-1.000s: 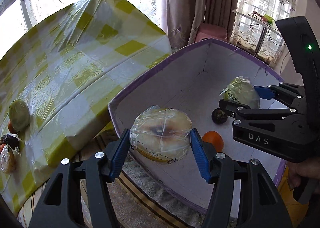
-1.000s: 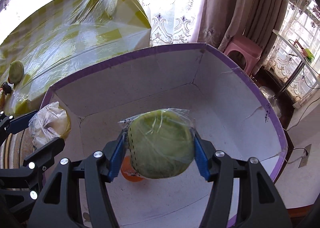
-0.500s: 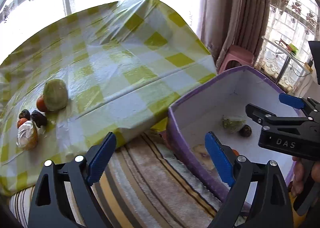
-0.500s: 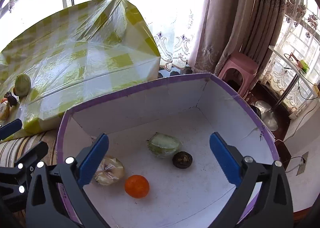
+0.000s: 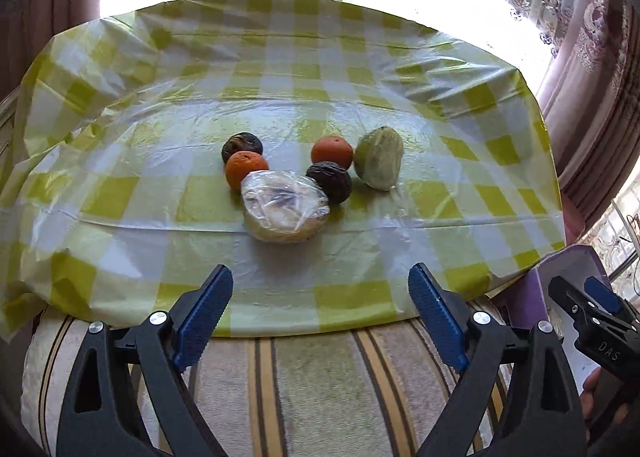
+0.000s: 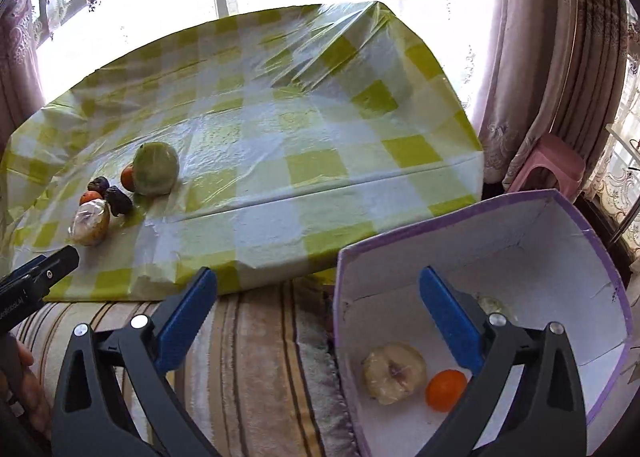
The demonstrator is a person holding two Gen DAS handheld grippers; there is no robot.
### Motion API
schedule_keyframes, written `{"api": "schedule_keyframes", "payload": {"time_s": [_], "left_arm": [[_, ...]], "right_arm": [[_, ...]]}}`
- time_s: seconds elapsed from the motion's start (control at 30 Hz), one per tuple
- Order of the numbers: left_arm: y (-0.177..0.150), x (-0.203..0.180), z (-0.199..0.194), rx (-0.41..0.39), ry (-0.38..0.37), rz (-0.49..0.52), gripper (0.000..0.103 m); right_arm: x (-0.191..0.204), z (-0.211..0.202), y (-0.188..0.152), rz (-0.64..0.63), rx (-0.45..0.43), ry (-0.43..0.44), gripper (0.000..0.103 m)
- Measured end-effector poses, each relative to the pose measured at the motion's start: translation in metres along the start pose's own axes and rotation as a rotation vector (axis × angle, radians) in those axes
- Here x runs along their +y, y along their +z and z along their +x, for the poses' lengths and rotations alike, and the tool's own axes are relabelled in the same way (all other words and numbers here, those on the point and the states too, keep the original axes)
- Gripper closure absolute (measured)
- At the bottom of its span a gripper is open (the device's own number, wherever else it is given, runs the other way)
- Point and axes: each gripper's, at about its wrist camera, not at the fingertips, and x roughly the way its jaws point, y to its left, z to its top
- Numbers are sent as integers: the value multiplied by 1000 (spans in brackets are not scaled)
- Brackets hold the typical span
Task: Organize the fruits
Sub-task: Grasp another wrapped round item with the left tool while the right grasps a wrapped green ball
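Note:
On the checked tablecloth (image 5: pixel 120 193) lie a plastic-wrapped pale fruit (image 5: pixel 285 205), two oranges (image 5: pixel 245 168) (image 5: pixel 332 150), two dark fruits (image 5: pixel 330 181) (image 5: pixel 241 145) and a green fruit (image 5: pixel 379 163). My left gripper (image 5: pixel 320 311) is open and empty, just short of the table's near edge. My right gripper (image 6: pixel 318 321) is open and empty above the near left rim of the purple-edged white box (image 6: pixel 600 253). The box holds a wrapped pale fruit (image 6: pixel 394 373), an orange (image 6: pixel 445 389) and a wrapped green fruit (image 6: pixel 490 303), partly hidden by my finger.
A striped cloth surface (image 5: pixel 320 385) lies between the table and me. The box corner (image 5: pixel 568 269) and the right gripper's tip (image 5: pixel 588 317) show at the left wrist view's right edge. A pink stool (image 6: pixel 548 165) and curtains (image 6: pixel 532 57) stand right of the table.
Both grippers let go of their wrapped fruits into the box, opened, and pulled back. The left gripper has swung left to face the fruits on the table.

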Motion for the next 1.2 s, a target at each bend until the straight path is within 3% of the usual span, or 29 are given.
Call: {"api": "schedule_keyframes", "payload": {"time_s": [0.07, 0.3, 0.73, 1.0, 1.2], "left_arm": [[2, 15, -1, -2, -8, -12, 18], [16, 33, 12, 31, 3, 25, 19], [38, 10, 63, 107, 69, 155, 19], [39, 10, 72, 97, 38, 157, 40], [33, 11, 67, 56, 36, 150, 41]], "right_arm": [[16, 5, 0, 10, 5, 69, 2], [71, 30, -2, -88, 27, 116, 2], [85, 54, 8, -90, -3, 126, 2], [91, 69, 21, -55, 2, 168, 2], [101, 80, 41, -10, 5, 221, 6]]}}
